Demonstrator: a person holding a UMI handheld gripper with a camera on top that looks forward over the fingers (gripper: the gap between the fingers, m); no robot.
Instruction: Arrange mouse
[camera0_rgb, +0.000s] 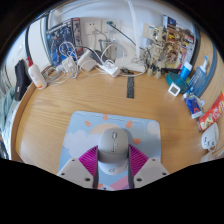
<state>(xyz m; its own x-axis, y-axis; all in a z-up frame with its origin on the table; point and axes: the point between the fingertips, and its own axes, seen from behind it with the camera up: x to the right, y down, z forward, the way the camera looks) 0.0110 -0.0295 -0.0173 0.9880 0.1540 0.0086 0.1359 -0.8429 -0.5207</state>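
A light grey computer mouse (112, 146) lies lengthwise between my gripper's (112, 162) two fingers, its front end pointing away from me. Both magenta pads (88, 159) press against its sides, so the gripper is shut on it. The mouse is over a pale mouse mat (80, 128) printed with coloured shapes, which lies on the wooden table (50, 105). I cannot tell whether the mouse rests on the mat or hangs just above it. Its rear end is hidden between the fingers.
Along the table's far edge sit a white power strip (108, 69) with cables, a white bottle (37, 76), a dark object (22, 80) and colourful boxes (172, 45). A black stick-shaped item (130, 87) lies mid-table. Small packages (211, 112) are at the right.
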